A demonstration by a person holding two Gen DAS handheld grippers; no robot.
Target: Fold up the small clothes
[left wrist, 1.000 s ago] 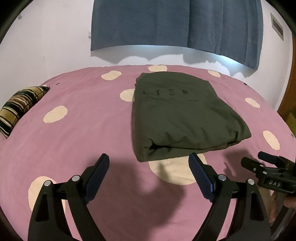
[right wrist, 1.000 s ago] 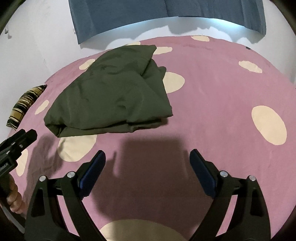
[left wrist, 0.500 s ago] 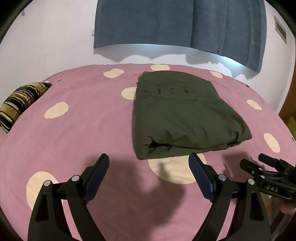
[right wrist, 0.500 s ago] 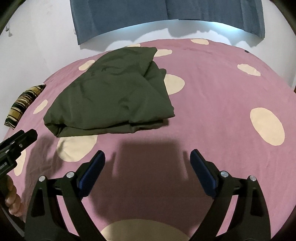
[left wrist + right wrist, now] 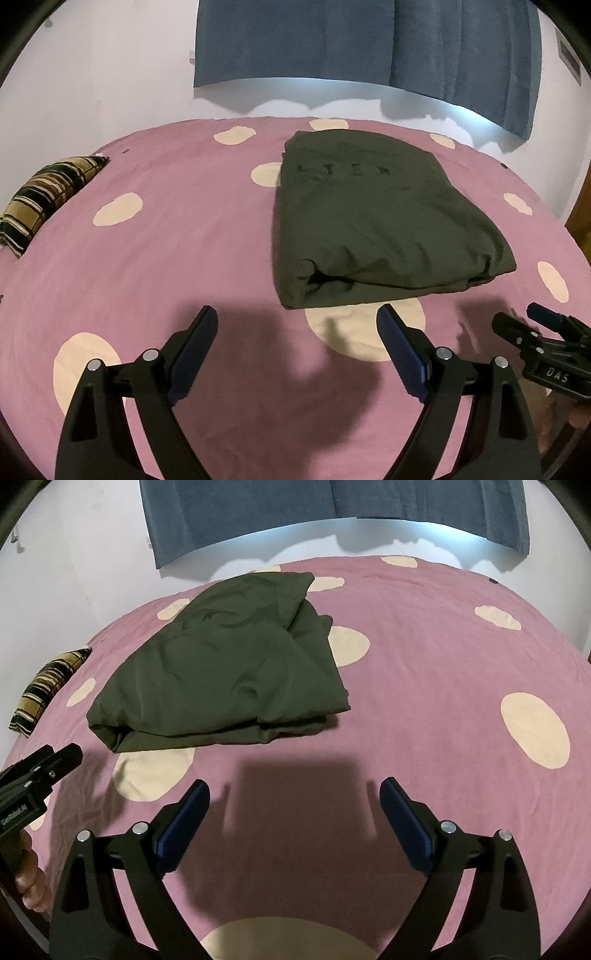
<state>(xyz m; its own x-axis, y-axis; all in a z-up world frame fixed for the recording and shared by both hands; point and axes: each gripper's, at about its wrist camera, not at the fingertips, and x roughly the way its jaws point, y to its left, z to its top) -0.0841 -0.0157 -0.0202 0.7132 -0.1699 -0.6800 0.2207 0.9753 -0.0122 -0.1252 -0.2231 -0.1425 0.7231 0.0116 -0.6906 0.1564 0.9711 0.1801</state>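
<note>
The folded olive-green garment (image 5: pixel 373 221) lies on the pink spotted bed (image 5: pixel 184 240), its near edge over a cream spot. Just short of that edge, the left gripper (image 5: pixel 297 325) and right gripper (image 5: pixel 295 794) hover, jaws spread and holding nothing. A striped pillow (image 5: pixel 44 199) sits well left of the garment.

A dark olive-green cotton garment (image 5: pixel 373 218) lies folded into a thick, roughly rectangular bundle on the pink bed cover with cream spots (image 5: pixel 177 236). Faint dark lettering runs across its top layer toward the far end. The near edge shows stacked layers with a small gap at the fold, and it overlaps a large cream spot (image 5: pixel 365 328). From the right wrist view, the garment (image 5: pixel 229 664) looks rumpled, with loose layers splayed along its right side.
</note>
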